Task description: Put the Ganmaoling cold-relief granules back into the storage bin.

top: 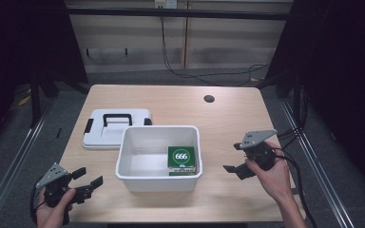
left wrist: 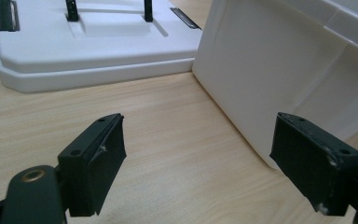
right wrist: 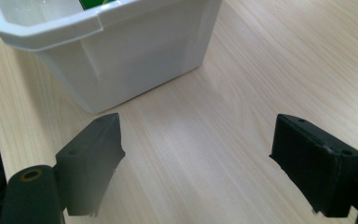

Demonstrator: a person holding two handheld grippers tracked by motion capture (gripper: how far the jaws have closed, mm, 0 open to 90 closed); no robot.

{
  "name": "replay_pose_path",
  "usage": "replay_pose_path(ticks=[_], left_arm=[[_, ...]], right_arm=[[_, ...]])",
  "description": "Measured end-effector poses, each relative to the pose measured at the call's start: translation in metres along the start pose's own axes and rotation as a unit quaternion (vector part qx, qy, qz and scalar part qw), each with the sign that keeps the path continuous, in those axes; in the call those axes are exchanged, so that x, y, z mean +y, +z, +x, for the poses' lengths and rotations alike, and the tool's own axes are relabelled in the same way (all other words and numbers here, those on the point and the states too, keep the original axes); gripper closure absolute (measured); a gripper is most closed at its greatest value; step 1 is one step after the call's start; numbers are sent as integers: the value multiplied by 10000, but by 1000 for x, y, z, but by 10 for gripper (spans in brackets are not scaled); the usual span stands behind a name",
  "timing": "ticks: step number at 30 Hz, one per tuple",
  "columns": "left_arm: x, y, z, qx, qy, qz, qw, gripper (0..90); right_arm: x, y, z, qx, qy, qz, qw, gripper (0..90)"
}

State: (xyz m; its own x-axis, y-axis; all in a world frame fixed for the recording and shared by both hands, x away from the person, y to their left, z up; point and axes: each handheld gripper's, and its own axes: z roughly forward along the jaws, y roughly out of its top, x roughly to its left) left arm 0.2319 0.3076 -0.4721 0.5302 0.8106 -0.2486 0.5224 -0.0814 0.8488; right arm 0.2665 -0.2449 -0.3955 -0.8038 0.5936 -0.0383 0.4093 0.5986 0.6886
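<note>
Two hand-held grippers at the near table edge, jaws apart and empty, flanking an open white bin.

The left gripper [top: 86, 183] sits at the near left corner of the wooden table [top: 228, 118], its hand [top: 52, 211] cut off by the frame's bottom edge; the right gripper [top: 235, 170] is held right of the bin [top: 159, 183], well clear of it. Inside the bin, against its right wall, lies a green box [top: 184, 158] marked "666"; smaller print below is unreadable. In the right gripper view only a green sliver of it shows over the rim. The bin's lid [top: 116, 128], with black handle and clips, lies flat behind the bin, touching its left rear corner, partly hidden by it.
</note>
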Motion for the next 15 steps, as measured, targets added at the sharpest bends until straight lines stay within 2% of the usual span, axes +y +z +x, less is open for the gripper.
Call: replay_pose_path(ticks=[2, 3, 4, 10, 11, 12, 13, 14, 15], left_arm=[[0, 0, 0, 22, -34, -4, 10000, 172], [0, 0, 0, 18, -37, -3, 10000, 172], [-1, 0, 0, 44, -66, -15, 10000, 172], [0, -1, 0, -14, -14, -8, 10000, 172], [-1, -1, 0, -19, -2, -4, 10000, 172], [-1, -1, 0, -11, -8, -2, 10000, 172], [-1, -2, 0, -5, 2, -9, 10000, 172], [-1, -2, 0, -11, -43, -32, 10000, 172], [-1, -2, 0, -15, -42, -40, 10000, 172]], right_arm=[[-8, 1, 0, 22, 44, 21, 10000, 155], [-17, 1, 2, -84, 79, -40, 9999, 156], [-17, 1, 2, -84, 79, -40, 9999, 156], [-40, 2, -3, -306, 439, -248, 9983, 159], [-48, 2, -5, -307, 613, -391, 9969, 159], [-48, 2, -5, -307, 613, -391, 9969, 159], [-55, 2, -8, -335, 748, -433, 9957, 159], [-55, 2, -8, -335, 748, -433, 9957, 159], [-59, 1, -9, -439, 786, -434, 9950, 159]])
